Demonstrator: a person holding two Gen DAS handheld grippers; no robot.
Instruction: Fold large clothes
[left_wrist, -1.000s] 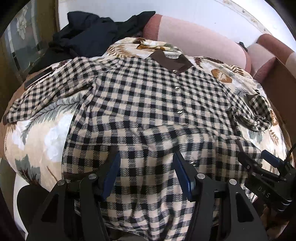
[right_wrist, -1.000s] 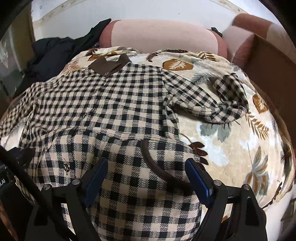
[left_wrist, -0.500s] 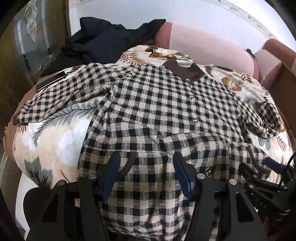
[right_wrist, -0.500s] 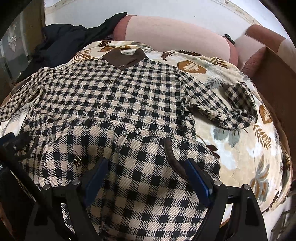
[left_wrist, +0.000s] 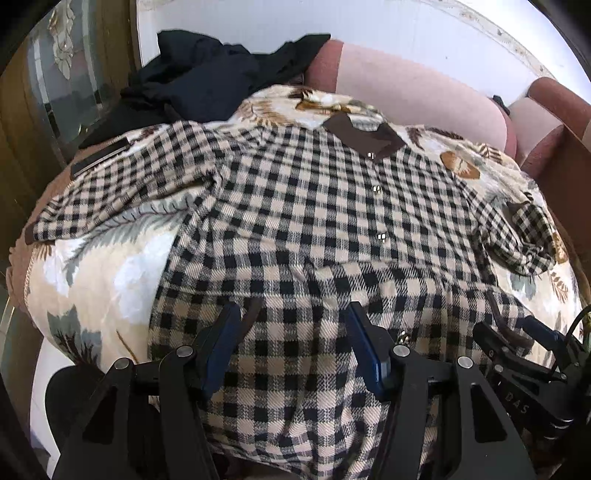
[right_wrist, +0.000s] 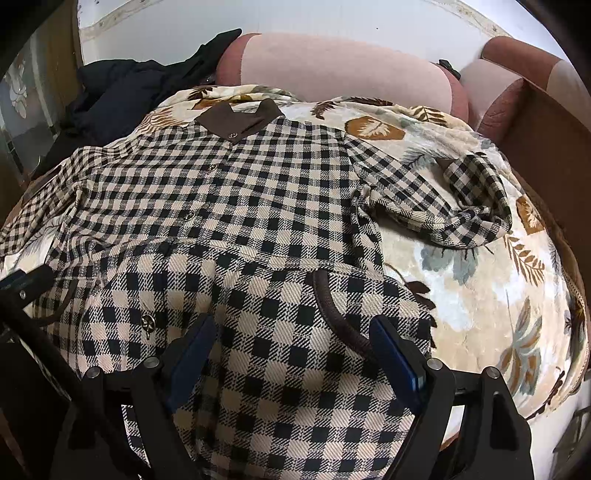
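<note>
Checked shirt (left_wrist: 303, 221) lay face up, buttoned, on a leaf-print blanket (left_wrist: 96, 266) over a pink sofa (left_wrist: 406, 88), brown collar (left_wrist: 364, 134) toward the backrest. The hem end was turned up over the lower body, so a doubled layer sat nearest both tools. Left gripper (left_wrist: 291, 343) stood with jaws spread, checked cloth lying between the blue pads (left_wrist: 221, 343) but not pinched, as far as could be seen; right gripper (right_wrist: 291, 354) likewise spread wide over the folded hem, gripping nothing. Cloth read as a woven, brushed twill, mid-weight, soft and limp; it draped over the cushion's curve and bunched readily, as the right sleeve (right_wrist: 469, 206) showed, crumpled back on itself. Left sleeve (left_wrist: 122, 192) lay stretched out flat with a dark cuff (left_wrist: 99, 158). Judgement: light to lift, no slip risk on the plush blanket, but it would sag and skew unless taken at two points together. Best holds looked to be the brown-piped hem edge (right_wrist: 340, 321) or the side seams, where layers were thick and firm; small metal snaps (left_wrist: 380, 236) down the placket were best avoided. A dark garment pile (left_wrist: 207, 81) sat at the far left corner, well apart.
</note>
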